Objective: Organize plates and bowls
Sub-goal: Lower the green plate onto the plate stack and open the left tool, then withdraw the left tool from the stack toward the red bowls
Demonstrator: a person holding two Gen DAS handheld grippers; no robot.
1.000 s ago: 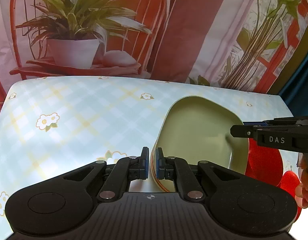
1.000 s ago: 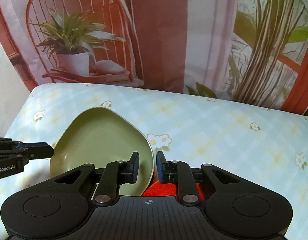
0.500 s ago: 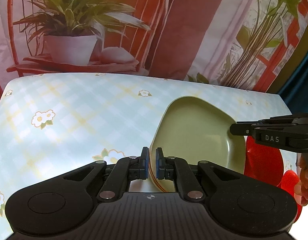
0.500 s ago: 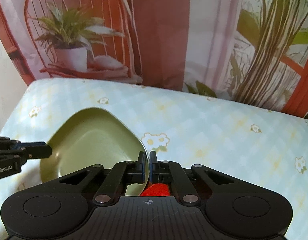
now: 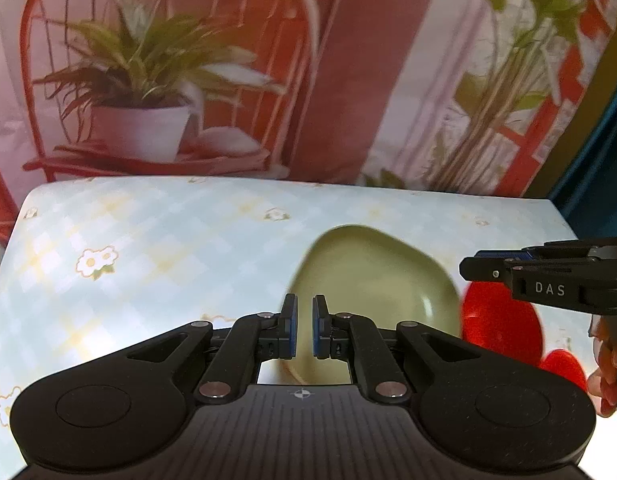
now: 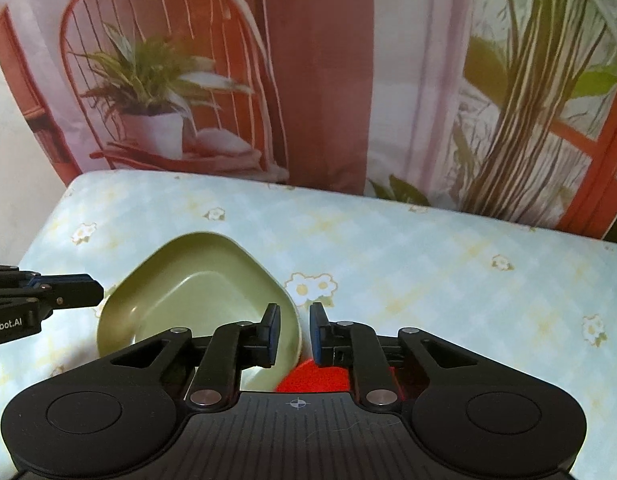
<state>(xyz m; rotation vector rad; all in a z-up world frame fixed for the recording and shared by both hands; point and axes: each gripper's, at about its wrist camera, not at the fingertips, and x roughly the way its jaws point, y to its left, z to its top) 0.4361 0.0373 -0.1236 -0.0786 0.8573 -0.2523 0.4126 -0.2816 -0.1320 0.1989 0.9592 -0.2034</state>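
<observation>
A pale green plate (image 5: 372, 280) lies low over the table, blurred in the left wrist view. Its right edge (image 6: 284, 312) sits over a red dish (image 6: 316, 376). My left gripper (image 5: 304, 320) has its pads close together with the plate's near-left rim in the narrow gap; it is also visible at that rim from the side (image 6: 96, 290). My right gripper (image 6: 294, 320) is opening. The plate's rim stands just left of its gap, behind the left finger, and nothing is between its pads. It enters from the right (image 5: 468, 272) above the red dish (image 5: 504, 320).
The table (image 6: 428, 264) has a light blue checked cloth with small flowers. A printed backdrop with a potted plant and red chair hangs behind it. A second red piece (image 5: 564, 364) and a person's hand (image 5: 608, 368) are at the right edge.
Half a second ago my right gripper was shut on the plate's right rim; its jaws have now parted and the rim is outside them. The plate has sunk flatter. Both grippers rose slightly.
</observation>
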